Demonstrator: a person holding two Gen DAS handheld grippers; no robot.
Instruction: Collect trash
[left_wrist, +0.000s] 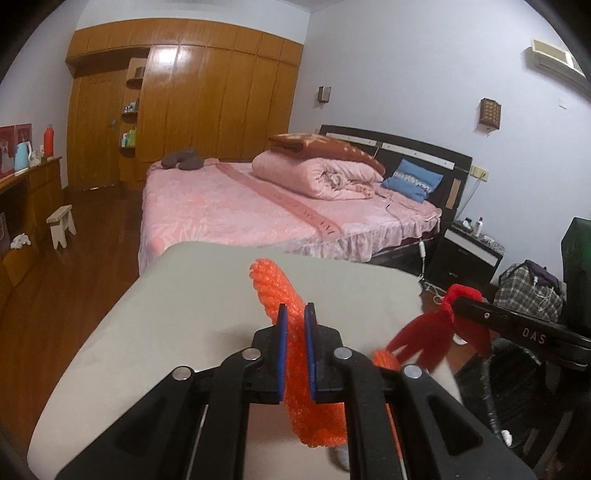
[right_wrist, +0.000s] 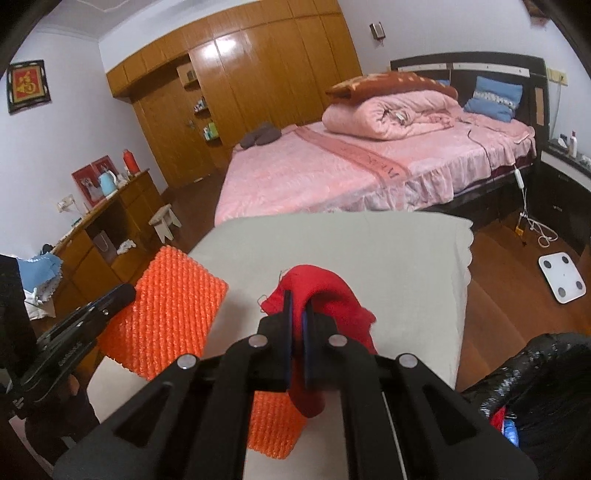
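My left gripper (left_wrist: 295, 314) is shut on an orange foam net sleeve (left_wrist: 275, 286) and holds it above a grey-white covered table (left_wrist: 177, 317). The same orange net (right_wrist: 166, 314) shows broad in the right wrist view, at the left, held by the left gripper (right_wrist: 122, 291). My right gripper (right_wrist: 298, 301) is shut on a red cloth scrap (right_wrist: 325, 291) over the table (right_wrist: 388, 258). The red scrap (left_wrist: 428, 332) hangs from the right gripper (left_wrist: 456, 301) at the right of the left wrist view. A second orange net piece (right_wrist: 275, 424) lies under the right gripper.
A black trash bag (right_wrist: 535, 387) stands open at the lower right beside the table, with coloured scraps inside. A pink bed (left_wrist: 258, 206) lies beyond the table. A white scale (right_wrist: 561, 277) lies on the wooden floor. A wooden cabinet (right_wrist: 110, 229) and a stool (left_wrist: 61, 225) stand left.
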